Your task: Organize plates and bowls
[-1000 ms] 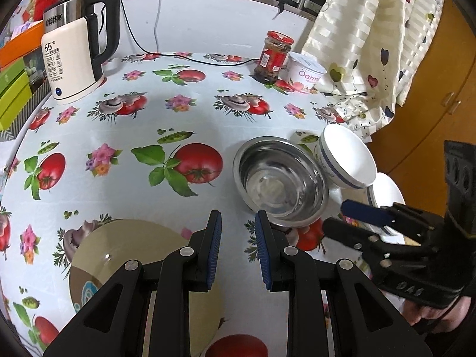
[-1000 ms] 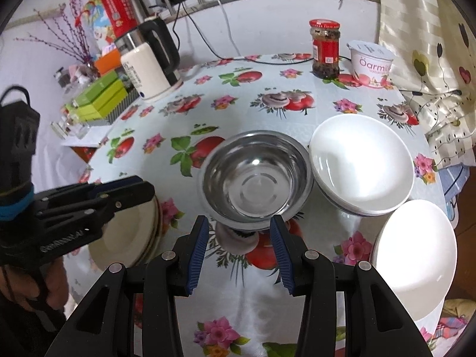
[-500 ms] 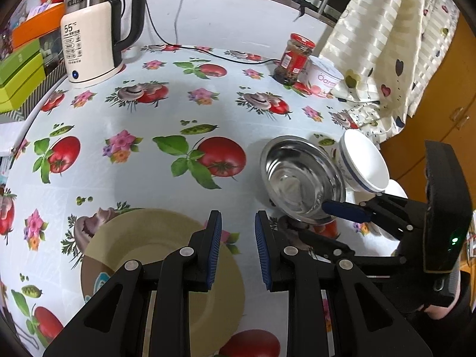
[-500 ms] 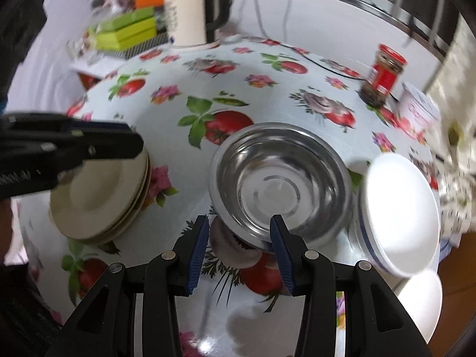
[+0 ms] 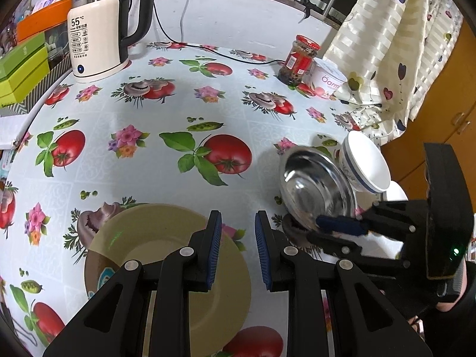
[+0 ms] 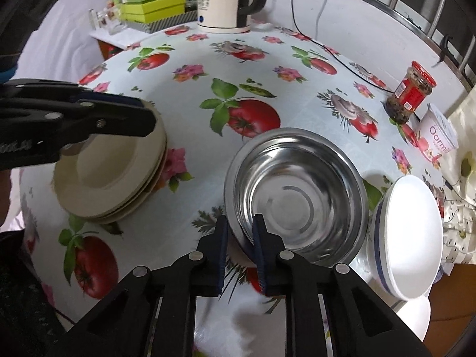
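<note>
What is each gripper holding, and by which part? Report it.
Right gripper pinches the steel bowl by its near rim. Left gripper holds nothing, open over the plates.

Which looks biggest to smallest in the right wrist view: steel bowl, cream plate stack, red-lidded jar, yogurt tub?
1. steel bowl
2. cream plate stack, close behind, partly hidden
3. and 4. yogurt tub and red-lidded jar look alike; both far, so unsure.

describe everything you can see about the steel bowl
The steel bowl is round, shiny bare metal with a flat rolled rim and a circular base ring inside; it looks empty. The right gripper pinches its near rim, one finger inside and one outside. In the left wrist view it looks tilted and partly raised above the flowered tablecloth. The white bowl with a blue band sits close on its right; contact unclear.
</note>
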`<action>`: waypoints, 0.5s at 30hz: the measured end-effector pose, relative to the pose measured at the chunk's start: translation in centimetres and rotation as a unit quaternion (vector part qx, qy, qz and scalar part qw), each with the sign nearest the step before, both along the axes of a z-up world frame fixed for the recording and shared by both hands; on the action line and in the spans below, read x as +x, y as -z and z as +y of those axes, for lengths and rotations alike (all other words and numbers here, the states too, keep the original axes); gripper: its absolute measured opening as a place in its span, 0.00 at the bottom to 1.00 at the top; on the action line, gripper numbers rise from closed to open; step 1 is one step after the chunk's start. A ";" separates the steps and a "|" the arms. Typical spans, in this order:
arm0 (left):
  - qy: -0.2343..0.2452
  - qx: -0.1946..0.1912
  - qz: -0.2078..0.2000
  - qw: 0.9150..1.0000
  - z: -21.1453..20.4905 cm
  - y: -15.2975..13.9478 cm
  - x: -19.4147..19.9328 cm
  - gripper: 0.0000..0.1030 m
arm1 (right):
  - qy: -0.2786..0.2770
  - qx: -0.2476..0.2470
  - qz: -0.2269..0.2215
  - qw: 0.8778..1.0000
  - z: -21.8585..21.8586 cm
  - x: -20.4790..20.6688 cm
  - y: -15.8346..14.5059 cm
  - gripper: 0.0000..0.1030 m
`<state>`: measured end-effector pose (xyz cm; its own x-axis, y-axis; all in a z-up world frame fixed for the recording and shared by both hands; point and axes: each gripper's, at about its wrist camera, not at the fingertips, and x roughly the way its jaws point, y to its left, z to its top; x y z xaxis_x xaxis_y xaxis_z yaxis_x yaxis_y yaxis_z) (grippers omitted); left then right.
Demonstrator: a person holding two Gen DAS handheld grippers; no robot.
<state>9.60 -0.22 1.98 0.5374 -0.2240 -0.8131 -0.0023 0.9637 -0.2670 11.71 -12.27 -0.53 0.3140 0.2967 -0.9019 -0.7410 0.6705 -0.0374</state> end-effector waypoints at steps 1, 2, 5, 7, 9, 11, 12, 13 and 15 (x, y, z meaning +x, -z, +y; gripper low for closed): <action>0.000 0.000 0.000 1.000 0.0 0.0 0.0 0.23 | 0.000 0.001 0.004 1.000 -0.1 -0.3 -0.1 0.15; 0.000 0.000 0.000 1.000 0.0 0.0 -0.1 0.23 | 0.000 0.002 0.008 1.000 -0.3 -0.6 -0.2 0.15; 0.000 -0.001 -0.001 1.000 0.0 -0.1 -0.2 0.23 | 0.000 0.003 0.019 1.000 -0.8 -1.9 -0.3 0.15; 0.000 -0.002 -0.001 1.000 0.0 -0.1 -0.2 0.23 | -0.001 0.006 0.030 1.000 -1.2 -3.0 -0.4 0.15; 0.001 -0.003 -0.001 1.000 -0.1 -0.2 -0.4 0.23 | -0.007 0.007 0.040 0.999 -1.4 -4.2 -0.3 0.15; 0.004 -0.003 -0.001 1.000 -0.3 -0.2 -0.6 0.23 | -0.013 0.008 0.049 0.999 -1.5 -5.2 -0.3 0.15; 0.005 -0.003 -0.001 1.000 -0.4 -0.3 -0.6 0.23 | -0.016 0.009 0.051 0.999 -1.5 -5.6 -0.3 0.15; 0.006 -0.003 -0.002 1.000 -0.4 -0.3 -0.7 0.23 | -0.018 0.010 0.053 0.998 -1.5 -6.1 -0.3 0.15; 0.009 -0.003 -0.003 1.000 -0.5 -0.4 -0.9 0.23 | -0.015 0.011 0.056 0.998 -1.6 -6.5 -0.2 0.15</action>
